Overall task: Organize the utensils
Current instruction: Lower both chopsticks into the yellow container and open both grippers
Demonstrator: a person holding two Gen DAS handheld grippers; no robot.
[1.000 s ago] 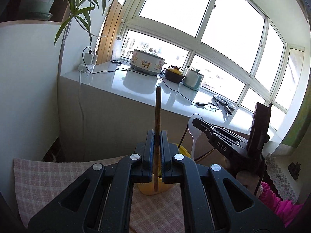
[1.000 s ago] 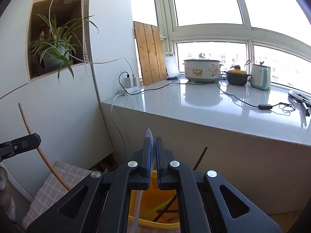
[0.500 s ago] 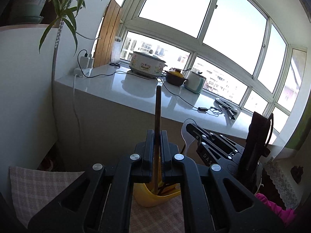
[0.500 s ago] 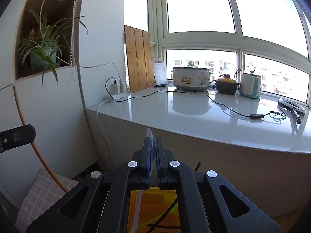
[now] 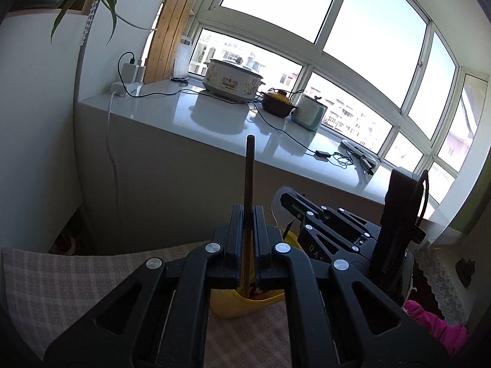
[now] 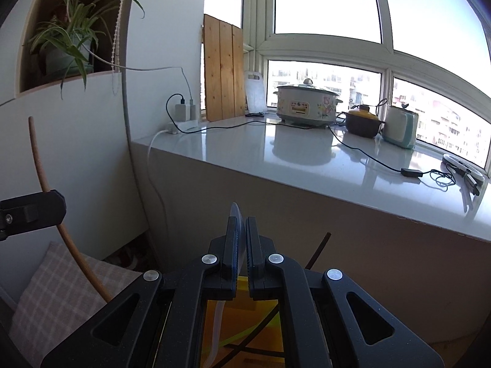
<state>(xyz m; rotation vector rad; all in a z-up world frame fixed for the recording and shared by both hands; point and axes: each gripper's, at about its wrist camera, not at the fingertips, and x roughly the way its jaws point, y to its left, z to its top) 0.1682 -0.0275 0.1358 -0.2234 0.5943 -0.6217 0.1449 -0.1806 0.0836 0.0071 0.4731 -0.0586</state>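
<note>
My left gripper (image 5: 248, 214) is shut on an upright brown wooden utensil (image 5: 249, 168); the stick's lower end reaches into the yellow holder (image 5: 233, 305) below the fingers. To its right my right gripper (image 5: 294, 205) grips a white spoon (image 5: 280, 199). In the right wrist view the right gripper (image 6: 241, 224) is shut on that spoon (image 6: 236, 213), seen edge-on, with its handle running down into the yellow holder (image 6: 245, 316). At the left edge there, the left gripper (image 6: 46, 208) holds the wooden utensil (image 6: 38, 159).
Black chopsticks (image 6: 319, 245) lean out of the holder. A checked cloth (image 5: 76, 279) covers the table. Behind stands a white counter (image 5: 214, 122) with a cooker (image 5: 233, 79), a pot, a kettle and cables. A pink sleeve (image 5: 429, 322) shows lower right.
Both grippers sank and moved closer to the counter. The wooden utensil's lower end went from above the yellow holder into it. Both grips stayed shut.
</note>
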